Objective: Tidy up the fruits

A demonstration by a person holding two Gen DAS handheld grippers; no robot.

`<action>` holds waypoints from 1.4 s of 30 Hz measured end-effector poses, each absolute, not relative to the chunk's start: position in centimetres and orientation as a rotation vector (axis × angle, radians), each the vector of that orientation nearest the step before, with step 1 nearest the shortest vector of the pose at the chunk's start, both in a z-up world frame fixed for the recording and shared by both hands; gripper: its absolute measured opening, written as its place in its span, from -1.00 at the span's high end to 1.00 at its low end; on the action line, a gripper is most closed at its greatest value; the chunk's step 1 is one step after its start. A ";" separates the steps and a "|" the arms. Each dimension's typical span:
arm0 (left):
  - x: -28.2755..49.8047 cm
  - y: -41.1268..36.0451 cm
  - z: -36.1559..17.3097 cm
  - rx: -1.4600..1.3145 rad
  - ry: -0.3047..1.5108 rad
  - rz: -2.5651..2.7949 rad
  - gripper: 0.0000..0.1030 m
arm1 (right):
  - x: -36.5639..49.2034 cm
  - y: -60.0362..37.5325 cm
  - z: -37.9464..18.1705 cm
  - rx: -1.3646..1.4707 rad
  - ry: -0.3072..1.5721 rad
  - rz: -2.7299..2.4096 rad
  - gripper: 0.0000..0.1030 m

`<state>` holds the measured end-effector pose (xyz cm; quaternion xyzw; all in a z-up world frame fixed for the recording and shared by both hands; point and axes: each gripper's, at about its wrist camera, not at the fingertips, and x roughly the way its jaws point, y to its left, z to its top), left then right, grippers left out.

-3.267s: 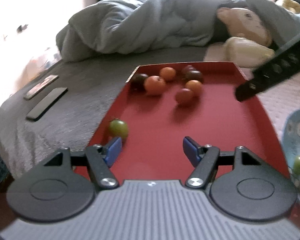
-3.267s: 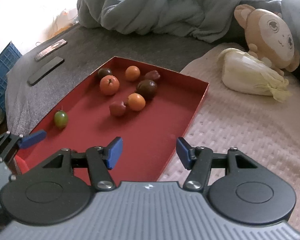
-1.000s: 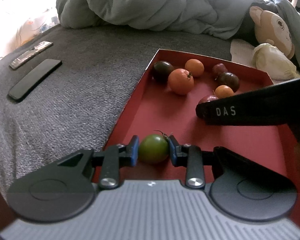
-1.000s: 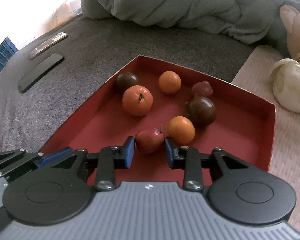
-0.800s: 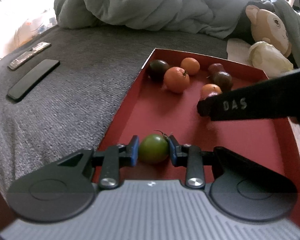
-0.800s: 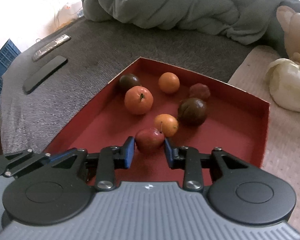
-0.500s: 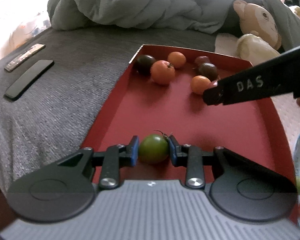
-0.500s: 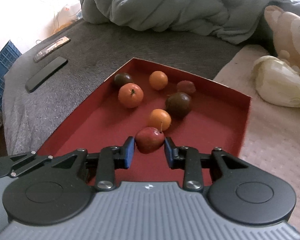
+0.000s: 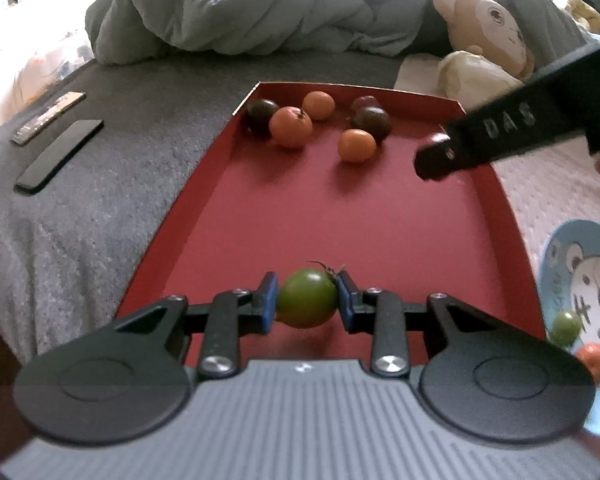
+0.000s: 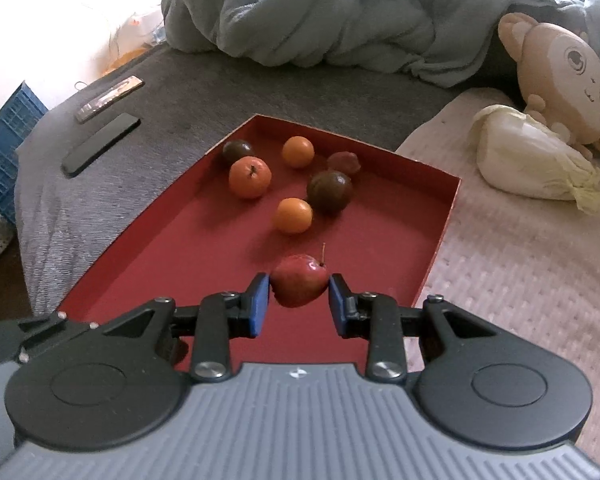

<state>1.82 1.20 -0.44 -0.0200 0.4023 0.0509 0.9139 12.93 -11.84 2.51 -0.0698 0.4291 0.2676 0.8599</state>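
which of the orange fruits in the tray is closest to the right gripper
The small orange one lying alone mid-tray, just beyond the red apple held by the right gripper; the other two sit further back.

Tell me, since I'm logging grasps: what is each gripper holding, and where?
The left gripper pinches the green tomato across its sides; the right gripper pinches the small red apple across its sides.

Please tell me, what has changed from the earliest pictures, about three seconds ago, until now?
The left gripper, open before, closed on the green tomato near the left wall of the red tray. The right gripper, also open before, closed on the small red apple and carried it away from the orange fruit beside it. The other five fruits stayed in their group at the tray's far end.
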 end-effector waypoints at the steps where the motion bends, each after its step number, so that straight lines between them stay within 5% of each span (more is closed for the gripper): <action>1: 1.5 1.0 -0.3 -0.036 0.826 0.105 0.34 | 12.7 -11.9 2.7 -0.144 0.897 0.564 0.27; 42: 1.2 -1.5 -1.5 -0.018 0.806 0.045 0.34 | 9.9 -16.3 3.2 -0.134 0.894 0.572 0.27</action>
